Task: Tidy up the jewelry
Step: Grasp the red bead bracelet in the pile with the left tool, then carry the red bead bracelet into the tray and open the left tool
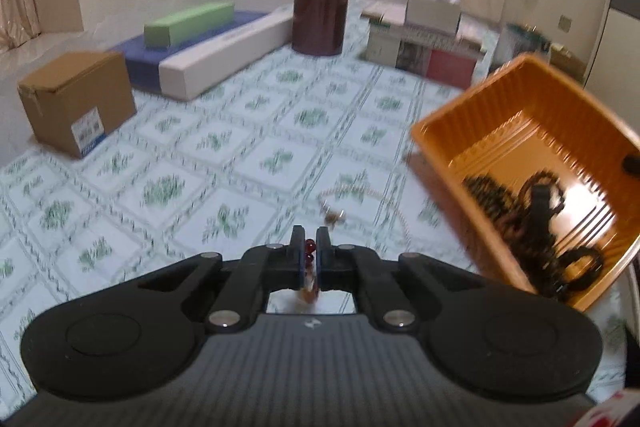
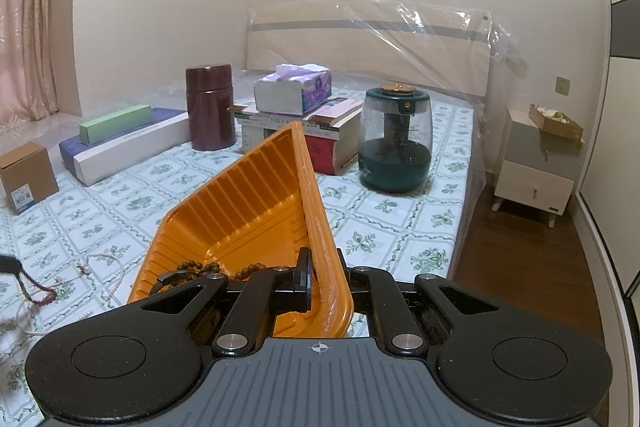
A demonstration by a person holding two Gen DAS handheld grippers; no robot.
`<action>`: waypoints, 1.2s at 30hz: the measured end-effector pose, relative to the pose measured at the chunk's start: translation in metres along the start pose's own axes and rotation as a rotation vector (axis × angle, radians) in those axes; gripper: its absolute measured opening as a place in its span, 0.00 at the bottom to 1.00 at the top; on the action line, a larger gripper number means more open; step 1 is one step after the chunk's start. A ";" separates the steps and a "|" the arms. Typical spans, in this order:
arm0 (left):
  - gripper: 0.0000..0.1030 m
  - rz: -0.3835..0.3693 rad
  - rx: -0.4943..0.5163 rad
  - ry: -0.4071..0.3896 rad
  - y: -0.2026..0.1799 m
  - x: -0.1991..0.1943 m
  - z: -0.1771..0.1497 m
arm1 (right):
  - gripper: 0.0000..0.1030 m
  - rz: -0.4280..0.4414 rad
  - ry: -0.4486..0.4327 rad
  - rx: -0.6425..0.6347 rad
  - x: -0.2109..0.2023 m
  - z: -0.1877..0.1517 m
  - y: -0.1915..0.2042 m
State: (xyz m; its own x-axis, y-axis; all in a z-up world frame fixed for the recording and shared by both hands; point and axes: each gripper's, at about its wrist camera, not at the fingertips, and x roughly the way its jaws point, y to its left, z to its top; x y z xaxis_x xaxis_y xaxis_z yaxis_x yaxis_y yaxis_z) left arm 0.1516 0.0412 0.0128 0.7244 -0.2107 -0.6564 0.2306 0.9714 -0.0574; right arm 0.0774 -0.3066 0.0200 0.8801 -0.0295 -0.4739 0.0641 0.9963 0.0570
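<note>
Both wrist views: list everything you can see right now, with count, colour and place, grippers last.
Orange tray: 1, orange, tilted above the bed, rim clamped by the right gripper.
Dark bead strands: several, brown and black, inside the tray.
Red bead bracelet: 1, dark red, pinched in the left gripper.
Pearl strand: at least 1, white, on the bedspread.
Bedspread: 1, white with green print.
Cardboard box: 1, brown, far left.
Long boxes: 3, green, blue, white, stacked at left.
Cylinder canister: 1, maroon.
Tissue box: 1, white and purple, on stacked books.
Humidifier: 1, dark green.
Nightstand: 1, white and grey.
Left gripper: shut.
Right gripper: shut.
</note>
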 end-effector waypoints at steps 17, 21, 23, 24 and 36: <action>0.04 -0.152 0.034 -0.091 -0.049 -0.025 0.050 | 0.08 0.002 -0.001 0.001 -0.001 0.001 0.001; 0.04 -0.215 0.049 -0.100 -0.071 -0.023 0.058 | 0.08 0.002 -0.001 0.001 -0.001 0.001 0.001; 0.04 -0.253 0.055 -0.101 -0.083 -0.022 0.061 | 0.08 0.002 -0.001 0.002 -0.001 0.001 0.001; 0.04 -0.268 0.061 -0.101 -0.089 -0.021 0.062 | 0.08 0.002 -0.001 0.002 -0.001 0.001 0.001; 0.04 -0.418 0.123 -0.050 -0.160 -0.005 0.056 | 0.08 0.004 0.000 0.008 -0.002 0.003 0.001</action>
State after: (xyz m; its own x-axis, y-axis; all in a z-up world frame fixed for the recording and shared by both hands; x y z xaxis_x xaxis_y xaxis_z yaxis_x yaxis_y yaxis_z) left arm 0.1474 -0.1198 0.0668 0.5825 -0.5910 -0.5581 0.5839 0.7819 -0.2185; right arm 0.0773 -0.3055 0.0233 0.8805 -0.0260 -0.4733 0.0645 0.9958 0.0654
